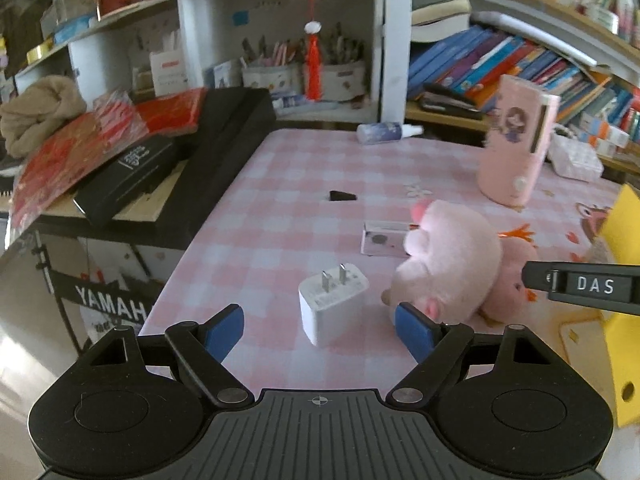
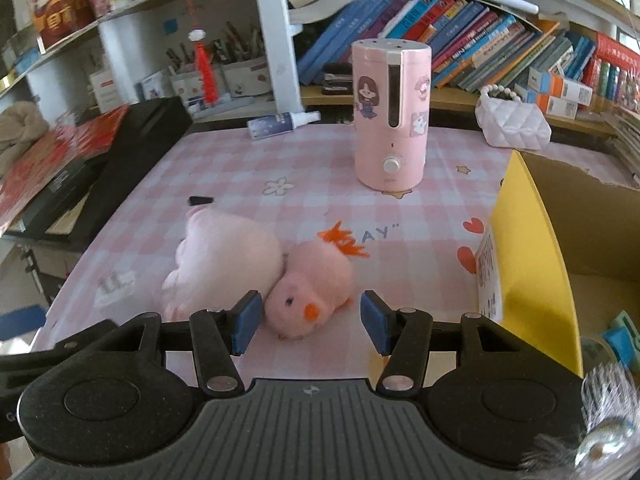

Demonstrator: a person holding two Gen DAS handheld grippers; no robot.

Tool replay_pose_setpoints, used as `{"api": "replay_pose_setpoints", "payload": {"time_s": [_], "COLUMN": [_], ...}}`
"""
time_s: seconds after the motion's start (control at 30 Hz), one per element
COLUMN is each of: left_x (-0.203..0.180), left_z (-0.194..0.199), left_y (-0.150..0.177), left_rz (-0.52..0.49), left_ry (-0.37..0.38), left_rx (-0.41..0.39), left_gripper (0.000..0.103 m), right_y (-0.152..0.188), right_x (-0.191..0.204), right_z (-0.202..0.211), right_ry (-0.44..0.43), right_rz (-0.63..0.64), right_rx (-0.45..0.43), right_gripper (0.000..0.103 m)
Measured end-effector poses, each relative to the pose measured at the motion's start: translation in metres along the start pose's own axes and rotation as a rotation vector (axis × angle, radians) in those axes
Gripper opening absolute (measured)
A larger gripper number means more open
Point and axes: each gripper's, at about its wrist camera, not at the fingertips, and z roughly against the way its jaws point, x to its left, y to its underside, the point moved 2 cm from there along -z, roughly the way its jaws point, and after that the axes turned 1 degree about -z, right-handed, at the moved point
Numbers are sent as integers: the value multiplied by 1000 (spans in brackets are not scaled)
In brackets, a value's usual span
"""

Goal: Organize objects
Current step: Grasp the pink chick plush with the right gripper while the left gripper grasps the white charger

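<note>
A white charger plug (image 1: 332,304) stands on the pink checked tablecloth (image 1: 280,208), prongs up. My left gripper (image 1: 320,330) is open around it, both blue pads clear of its sides. To its right lie a pale pink plush (image 1: 452,264) and a pink chick plush (image 2: 310,292) with an orange beak. My right gripper (image 2: 311,322) is open with the chick's head between its pads. The left pad (image 2: 246,322) is close beside the chick, and a gap shows at the right pad. Part of the right gripper's black body (image 1: 580,286) shows in the left wrist view.
A yellow cardboard box (image 2: 532,248) stands open at the right. Behind are a pink humidifier (image 2: 390,120), a spray bottle (image 2: 280,124) lying flat, a white quilted purse (image 2: 514,128), a small clear box (image 1: 384,238) and a small black piece (image 2: 200,200). A black case (image 1: 224,152) borders the table's left edge.
</note>
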Motion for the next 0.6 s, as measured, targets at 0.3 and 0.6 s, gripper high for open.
{"api": "replay_pose_setpoints", "payload": {"time_s": [0.3, 0.6], "left_x": [1, -2], "left_z": [-37, -62], "left_y": [-8, -5], "left_rz": [39, 55], "left_ry": [-12, 21], "left_rx": [61, 134], "left_gripper": [82, 44], "right_y": [-12, -12], "right_x": [-7, -8], "right_z": [-43, -68], "right_ry": [5, 0], "right_rz": [-64, -67], "right_rx": [66, 107], "right_gripper": [53, 56]}}
